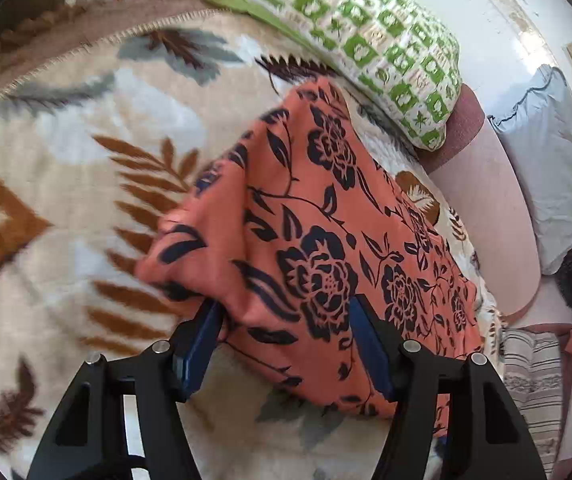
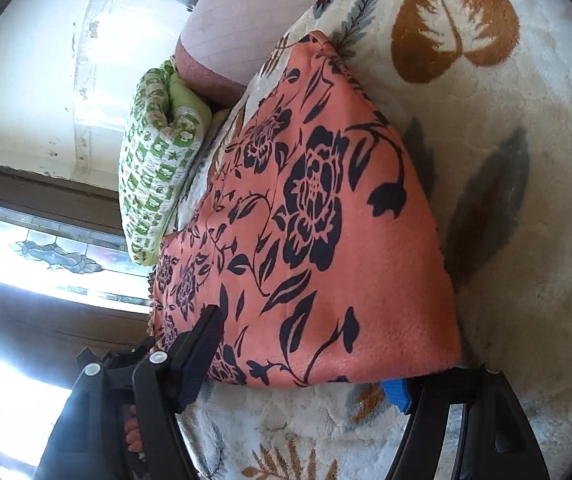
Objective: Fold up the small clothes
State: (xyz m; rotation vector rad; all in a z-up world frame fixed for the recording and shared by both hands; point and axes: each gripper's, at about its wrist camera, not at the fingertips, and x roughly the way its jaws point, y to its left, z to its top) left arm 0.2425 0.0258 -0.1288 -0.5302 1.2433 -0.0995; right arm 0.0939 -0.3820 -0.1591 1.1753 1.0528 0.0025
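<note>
The orange cloth [image 1: 325, 216] with dark blue flowers lies on a fluffy cream blanket [image 1: 86, 184] that has brown and grey leaves on it. The blanket covers a bed.

In the left wrist view, the left gripper [image 1: 286, 336] has its two blue fingers [image 1: 202, 340] on either side of a bunched-up part of the cloth. The cloth rises up in a hump there. The fabric covers the tips of the fingers, so I cannot tell if they squeeze it or just sit beside it.

In the right wrist view, the right gripper [image 2: 305, 360] is at the near edge of the cloth [image 2: 317, 220]. One finger [image 2: 202, 352] lies on top of the cloth. The other finger shows only as a small blue bit [image 2: 399, 394] poking out from under the edge. The fingers stand wide apart, and I cannot tell if they pinch the cloth.

A green and white pillow [image 1: 349, 36] lies past the far end of the cloth. A pink bolster [image 1: 489, 208] and a pale blue pillow [image 1: 553, 160] lie by the wall. Some striped fabric [image 1: 529, 380] is cut off at the picture's edge. In the right wrist view, toes [image 2: 132, 432] peek out behind the gripper.
</note>
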